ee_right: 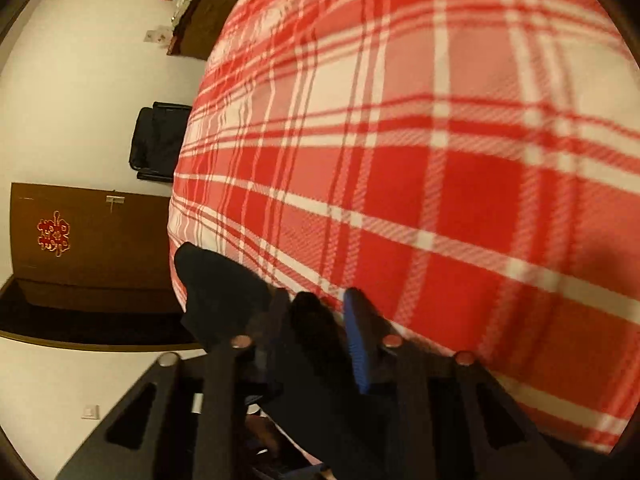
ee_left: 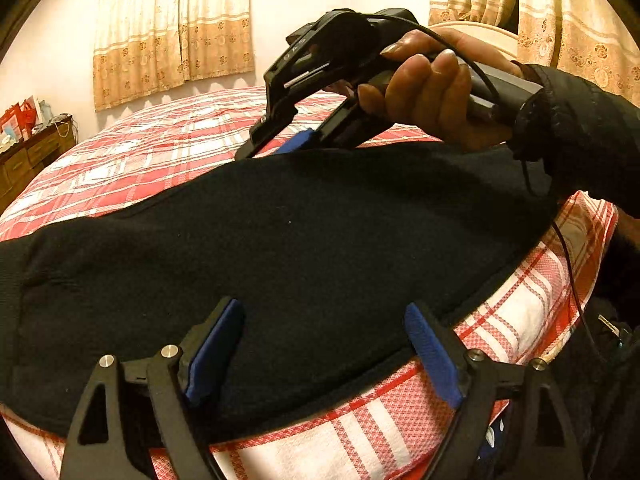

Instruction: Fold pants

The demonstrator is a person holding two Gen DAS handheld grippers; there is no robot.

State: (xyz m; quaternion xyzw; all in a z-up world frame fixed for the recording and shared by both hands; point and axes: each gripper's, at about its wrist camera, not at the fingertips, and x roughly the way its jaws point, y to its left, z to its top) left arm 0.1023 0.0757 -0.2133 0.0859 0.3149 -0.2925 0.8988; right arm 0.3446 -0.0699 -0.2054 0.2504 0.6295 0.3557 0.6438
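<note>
Black pants [ee_left: 280,248] lie spread across the near part of a bed with a red and white plaid cover [ee_left: 168,152]. My left gripper [ee_left: 324,344] is open, its blue-padded fingers [ee_left: 432,352] straddling the near edge of the pants. My right gripper [ee_left: 280,140], held in a hand, sits at the far edge of the pants. In the right wrist view it [ee_right: 316,316] is shut on a fold of the black pants [ee_right: 224,280], with the plaid cover [ee_right: 440,160] filling the view behind.
A wooden dresser [ee_left: 28,160] with clutter stands at the left wall. Patterned curtains [ee_left: 172,28] hang behind the bed. The right wrist view shows a brown cabinet [ee_right: 88,240] and a black chair [ee_right: 156,140] beside the bed.
</note>
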